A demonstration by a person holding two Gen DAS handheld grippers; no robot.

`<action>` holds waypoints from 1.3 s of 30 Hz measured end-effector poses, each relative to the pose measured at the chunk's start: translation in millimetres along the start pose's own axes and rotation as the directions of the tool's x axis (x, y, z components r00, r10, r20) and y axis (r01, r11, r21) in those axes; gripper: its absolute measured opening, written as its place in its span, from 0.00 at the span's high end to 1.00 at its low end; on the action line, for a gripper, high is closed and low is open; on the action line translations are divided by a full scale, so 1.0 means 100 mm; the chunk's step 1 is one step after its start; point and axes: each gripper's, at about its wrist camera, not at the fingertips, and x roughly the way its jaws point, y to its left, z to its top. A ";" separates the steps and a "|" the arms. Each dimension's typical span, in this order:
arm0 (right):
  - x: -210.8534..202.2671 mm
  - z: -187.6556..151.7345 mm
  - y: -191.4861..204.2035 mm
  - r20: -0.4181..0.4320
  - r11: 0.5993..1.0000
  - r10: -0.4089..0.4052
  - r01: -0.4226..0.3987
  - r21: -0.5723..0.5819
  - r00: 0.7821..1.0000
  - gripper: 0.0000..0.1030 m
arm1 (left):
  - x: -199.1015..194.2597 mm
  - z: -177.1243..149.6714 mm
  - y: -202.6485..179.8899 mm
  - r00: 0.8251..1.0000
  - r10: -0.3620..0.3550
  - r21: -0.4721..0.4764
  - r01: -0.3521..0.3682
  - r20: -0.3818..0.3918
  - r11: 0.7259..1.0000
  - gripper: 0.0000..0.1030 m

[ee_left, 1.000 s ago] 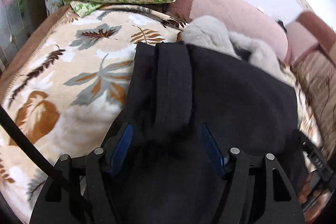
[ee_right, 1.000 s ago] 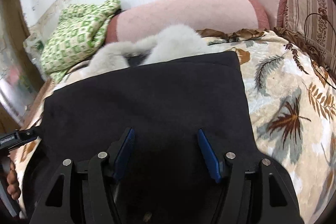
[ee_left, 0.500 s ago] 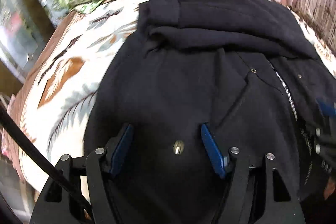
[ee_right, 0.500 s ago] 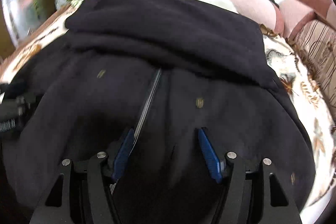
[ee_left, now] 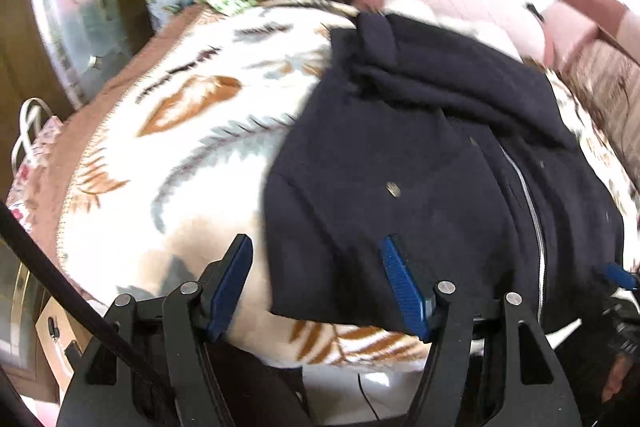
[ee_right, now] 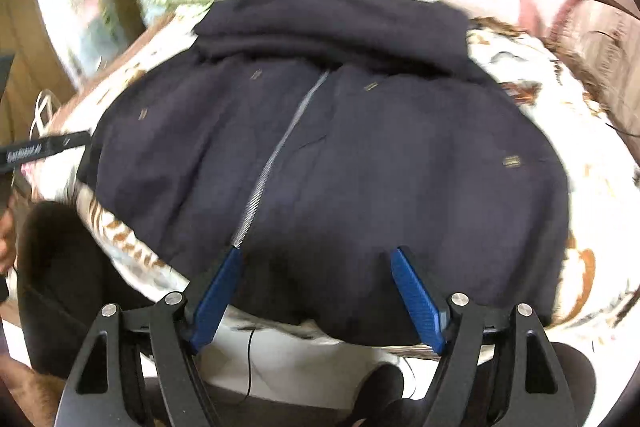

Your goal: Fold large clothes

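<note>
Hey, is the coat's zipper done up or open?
Done up, as far as shown: the zipper runs as one closed silver line down the coat, front panels meeting; its bottom end is hidden.

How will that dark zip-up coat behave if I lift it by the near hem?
The dark coat will probably sag and drape, since it already lies in soft folds. It looks thick, so likely heavy for cloth. The folded-over top layer may slide open.

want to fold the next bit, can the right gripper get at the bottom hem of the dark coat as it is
Probably yes: the right gripper, jaws opening with nothing between them, points at the dark coat, whose hem lies uncovered on the leaf blanket.
</note>
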 end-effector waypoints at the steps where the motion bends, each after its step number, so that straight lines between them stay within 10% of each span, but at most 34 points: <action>1: -0.04 0.04 -0.08 0.017 1.000 -0.023 0.022 0.014 1.000 0.21 | -0.02 0.02 0.03 1.000 0.022 -0.008 -0.022 0.014 1.000 0.35; 11: -0.14 0.26 -0.79 0.046 0.966 -0.170 0.157 0.205 0.984 0.21 | 0.01 0.08 0.02 0.985 0.168 0.020 -0.168 0.040 0.986 0.34; 39: 0.00 0.31 -1.46 0.001 0.911 -0.205 0.191 0.366 0.979 0.19 | 0.33 0.22 0.12 0.992 0.111 0.005 -0.110 -0.057 0.994 0.34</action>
